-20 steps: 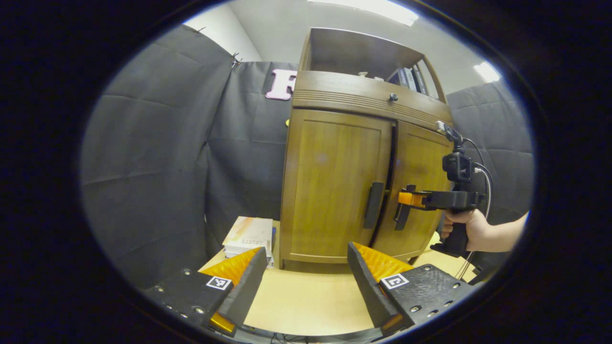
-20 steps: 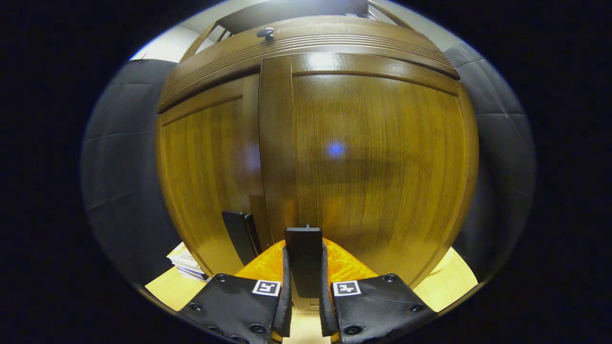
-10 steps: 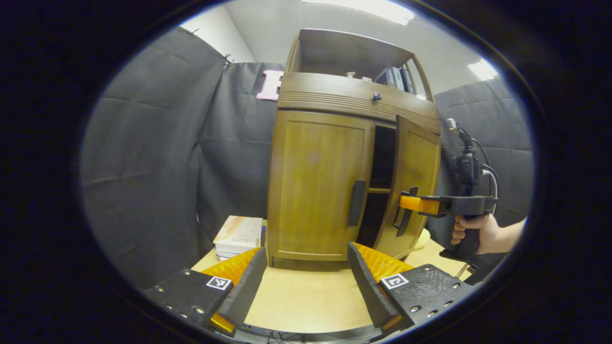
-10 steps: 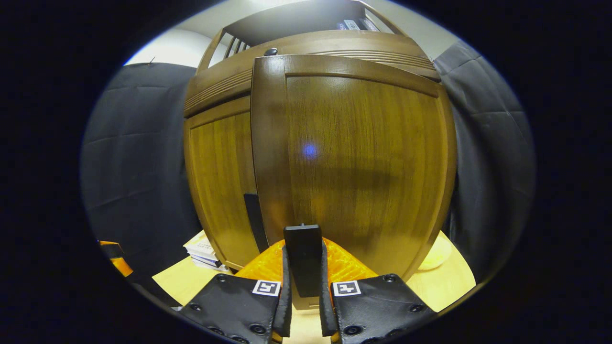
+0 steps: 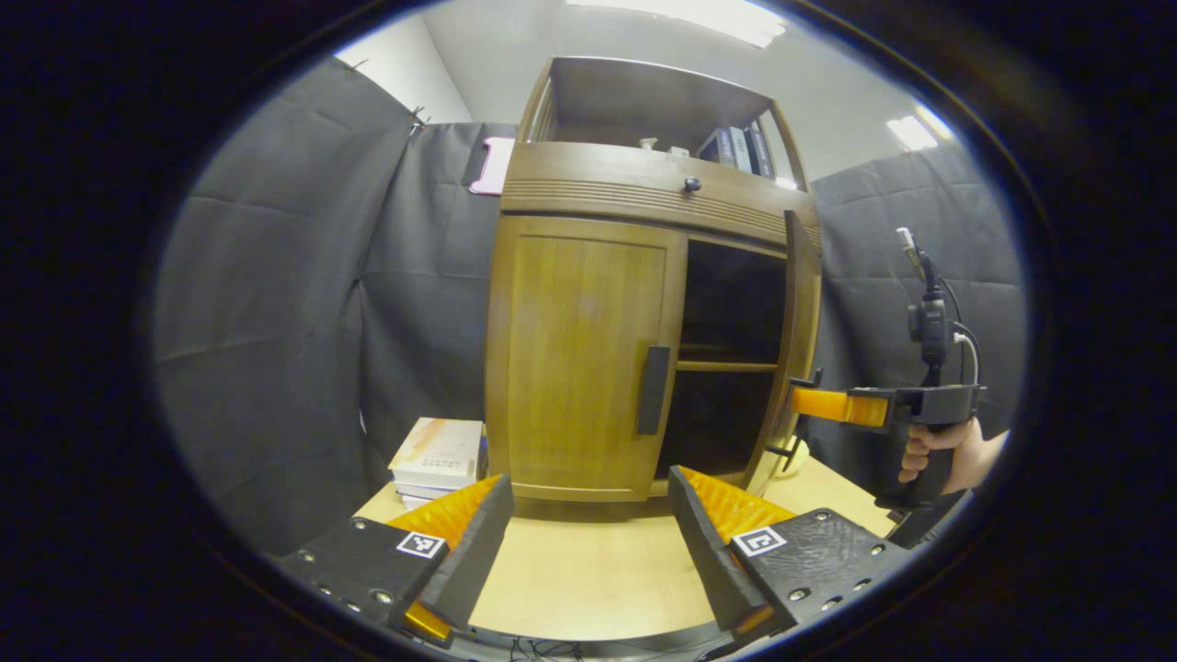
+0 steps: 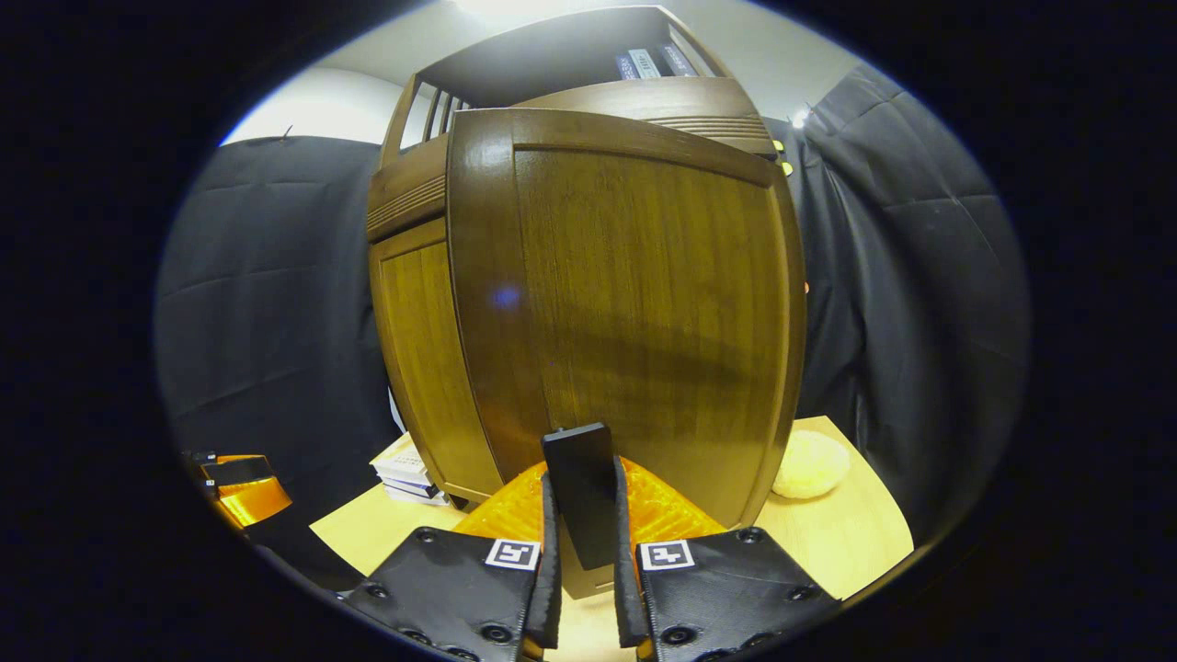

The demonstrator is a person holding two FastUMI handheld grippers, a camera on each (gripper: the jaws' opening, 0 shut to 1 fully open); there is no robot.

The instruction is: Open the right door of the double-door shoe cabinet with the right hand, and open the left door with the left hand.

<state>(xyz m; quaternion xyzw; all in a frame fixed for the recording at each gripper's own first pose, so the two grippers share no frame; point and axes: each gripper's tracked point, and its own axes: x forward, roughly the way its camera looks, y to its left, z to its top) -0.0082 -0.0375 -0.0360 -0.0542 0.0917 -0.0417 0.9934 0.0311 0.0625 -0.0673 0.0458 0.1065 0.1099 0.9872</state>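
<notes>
Right door [image 6: 634, 303] swung wide, right tongs [image 6: 586, 552] clamping its handle [image 6: 581, 487]; left tongs [image 5: 588, 542] spread, empty.

Ahead of you the shoe cabinet [image 5: 588, 276] stands on the table [image 5: 588, 570]. Its left door [image 5: 584, 359] is to the left of the dark inside, and its right door [image 5: 798, 349] swings out to the right. A stack of books [image 5: 437, 455] lies left of it, more books [image 5: 736, 147] on its top shelf, and a round pad [image 6: 809, 464] sits right of the open door.
</notes>
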